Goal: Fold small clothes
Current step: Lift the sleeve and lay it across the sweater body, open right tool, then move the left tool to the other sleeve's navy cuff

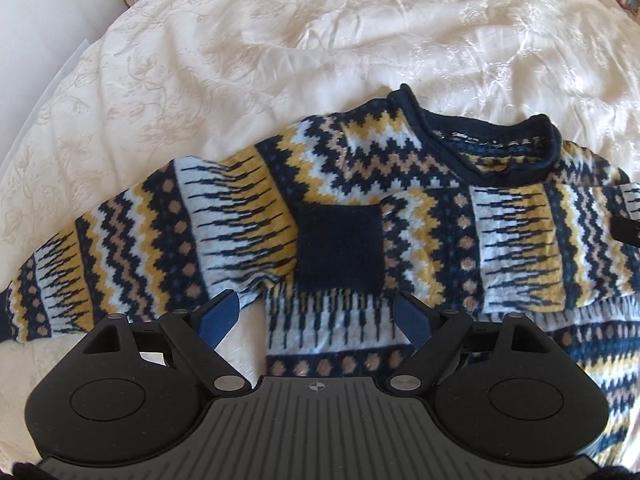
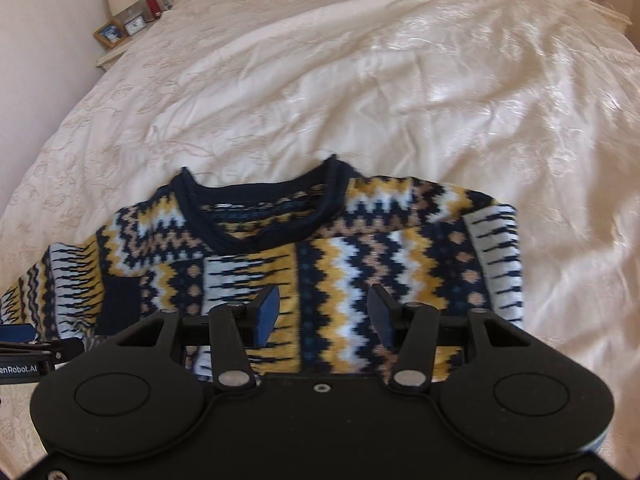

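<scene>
Both grippers, left (image 1: 316, 316) and right (image 2: 324, 314), hover with fingers wide over a patterned sweater (image 1: 360, 216) on the bed (image 1: 320, 40); a shallow pinch of the thick knit could slip and undo the folded sleeve.

Navy, yellow, white and tan zigzag-patterned sweater (image 1: 360, 208) on cream floral bedspread (image 1: 200, 60).
</scene>
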The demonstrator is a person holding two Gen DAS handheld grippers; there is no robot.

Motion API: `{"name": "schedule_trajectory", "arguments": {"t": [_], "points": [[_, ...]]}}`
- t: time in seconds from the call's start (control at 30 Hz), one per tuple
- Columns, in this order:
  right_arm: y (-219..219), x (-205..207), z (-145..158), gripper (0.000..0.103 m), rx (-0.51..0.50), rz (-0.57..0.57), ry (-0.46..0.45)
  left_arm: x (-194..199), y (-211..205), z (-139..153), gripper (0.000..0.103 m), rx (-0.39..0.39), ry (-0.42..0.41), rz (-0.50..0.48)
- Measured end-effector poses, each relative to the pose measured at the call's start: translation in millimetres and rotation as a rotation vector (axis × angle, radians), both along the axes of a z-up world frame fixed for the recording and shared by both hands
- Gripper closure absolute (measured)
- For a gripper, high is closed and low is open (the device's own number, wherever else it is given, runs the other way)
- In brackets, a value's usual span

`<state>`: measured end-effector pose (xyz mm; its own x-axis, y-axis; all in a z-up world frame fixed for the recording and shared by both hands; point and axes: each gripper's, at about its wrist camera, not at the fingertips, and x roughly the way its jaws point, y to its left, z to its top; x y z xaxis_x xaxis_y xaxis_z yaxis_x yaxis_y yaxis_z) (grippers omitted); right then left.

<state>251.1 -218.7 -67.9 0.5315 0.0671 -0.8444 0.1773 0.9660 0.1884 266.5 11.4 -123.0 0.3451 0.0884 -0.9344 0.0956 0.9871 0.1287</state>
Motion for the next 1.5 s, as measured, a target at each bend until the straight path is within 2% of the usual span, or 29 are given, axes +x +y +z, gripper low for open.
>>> {"name": "schedule_trajectory", "arguments": {"t": [0.2,0.33,0.4,0.47,0.73,0.77,0.8,0.83,1.0,1.1,1.17,1.23,1.27,1.3,1.33,1.4,1.5], "points": [[-61.2,-7.3,-13.0,0.046,-0.037,-0.117,0.036,23.2,-20.9,-31.5,0.019,0.039,0.017,-0.009],[-85.2,-4.9,-26.8,0.046,-0.04,-0.149,0.055,33.6,-19.0,-62.2,0.019,0.072,0.089,0.021],[-91.3,-0.9,-34.9,0.046,-0.036,-0.154,0.065,35.3,-13.3,-76.6,0.017,0.047,0.112,0.045],[-96.1,4.6,-43.4,0.046,-0.027,-0.162,0.076,33.9,-8.6,-81.8,0.014,0.022,0.097,0.063],[-104.0,20.4,-70.3,0.047,0.022,-0.176,0.101,35.3,-11.5,-88.9,0.002,0.056,0.089,0.038],[-103.6,21.3,-71.1,0.049,0.024,-0.174,0.102,35.7,-10.7,-89.3,0.001,0.052,0.089,0.04],[-103.0,21.9,-71.5,0.063,0.036,-0.162,0.1,35.4,-8.9,-89.6,0.0,0.051,0.089,0.04],[-102.1,22.4,-71.3,0.089,0.049,-0.15,0.099,34.9,-7.2,-89.7,0.0,0.052,0.088,0.037],[-87.7,22.1,-51.1,0.092,-0.064,-0.106,0.072,36.9,-10.6,-90.2,0.0,0.056,0.087,0.029],[-92.3,23.0,-58.0,0.092,-0.062,-0.13,0.111,35.7,-11.4,-89.4,0.0,0.062,0.082,0.033],[-92.2,26.6,-68.8,0.091,-0.057,-0.122,0.133,35.0,-14.1,-89.9,0.0,0.069,0.074,0.035],[-89.5,29.7,-71.1,0.08,-0.072,-0.117,0.14,33.5,-16.6,-89.6,0.0,0.074,0.068,0.035],[-88.4,30.1,-68.5,0.08,-0.079,-0.125,0.139,33.0,-17.0,-89.7,0.0,0.075,0.066,0.036],[-87.7,29.6,-64.5,0.071,-0.087,-0.136,0.135,33.2,-17.1,-89.6,0.0,0.076,0.064,0.036],[-86.7,27.6,-58.7,0.056,-0.098,-0.151,0.127,32.1,-17.2,-89.0,0.0,0.076,0.063,0.034],[-85.1,21.8,-45.5,0.04,-0.103,-0.168,0.092,32.3,-15.8,-87.6,0.0,0.072,0.065,0.032],[-78.1,10.2,-22.7,0.037,-0.102,-0.175,0.048,32.3,-13.4,-82.4,0.002,0.062,0.069,0.025]]}}
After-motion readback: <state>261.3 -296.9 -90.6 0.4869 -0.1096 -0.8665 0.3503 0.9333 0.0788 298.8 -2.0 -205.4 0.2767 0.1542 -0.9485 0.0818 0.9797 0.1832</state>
